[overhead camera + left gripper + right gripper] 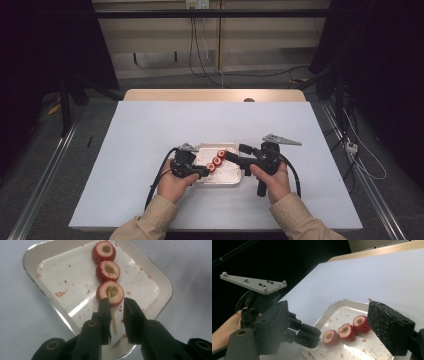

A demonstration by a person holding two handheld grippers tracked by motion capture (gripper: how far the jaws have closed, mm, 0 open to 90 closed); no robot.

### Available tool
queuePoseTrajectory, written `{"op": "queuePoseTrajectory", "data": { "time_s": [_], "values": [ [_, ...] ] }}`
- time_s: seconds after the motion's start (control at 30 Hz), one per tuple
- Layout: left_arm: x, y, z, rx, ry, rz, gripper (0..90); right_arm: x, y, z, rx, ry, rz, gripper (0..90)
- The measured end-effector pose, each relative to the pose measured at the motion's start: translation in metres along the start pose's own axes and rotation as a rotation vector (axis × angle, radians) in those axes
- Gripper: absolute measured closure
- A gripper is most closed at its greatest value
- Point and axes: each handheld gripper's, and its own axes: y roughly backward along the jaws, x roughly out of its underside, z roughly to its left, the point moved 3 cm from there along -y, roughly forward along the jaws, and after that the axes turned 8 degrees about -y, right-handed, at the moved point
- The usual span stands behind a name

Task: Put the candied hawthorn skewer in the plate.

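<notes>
Three red fruit pieces with pale cut faces (pixel 108 270) sit in a row on a thin wooden skewer (pixel 113 322) in a white metal tray (pixel 50 272). My left gripper (pixel 117 301) is open, its jaws a narrow gap apart. The bare stick runs between them without being pressed, and the left jaw tip touches the nearest fruit. My right gripper (pixel 327 303) stands wide open around the far end of the row, its speckled pad (pixel 387 325) beside the last fruit (pixel 361 324). From above, both grippers (pixel 204 171) (pixel 235 154) meet over the tray (pixel 227 181).
Red crumbs and juice marks speckle the tray floor (pixel 362 345). The tray lies on a pale sheet (pixel 150 130) over the table, whose wooden edge (pixel 215 95) shows at the back. Dark frames and cables stand around the table.
</notes>
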Motion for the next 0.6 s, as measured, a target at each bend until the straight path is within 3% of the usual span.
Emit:
{"op": "queuePoseTrajectory", "data": {
  "time_s": [0.33,0.43,0.6],
  "values": [
    [0.003,0.028,0.002,0.002,-0.04,-0.084,53.0,0.005,0.004,-0.004,0.028,0.053,0.026,17.0],
    [0.006,0.037,0.006,-0.004,-0.045,-0.097,46.1,0.009,0.006,-0.006,0.041,0.081,0.042,16.4],
    [0.012,0.046,0.009,0.004,-0.091,-0.11,34.5,0.016,0.009,-0.01,0.072,0.143,0.065,16.4]
  ]
}}
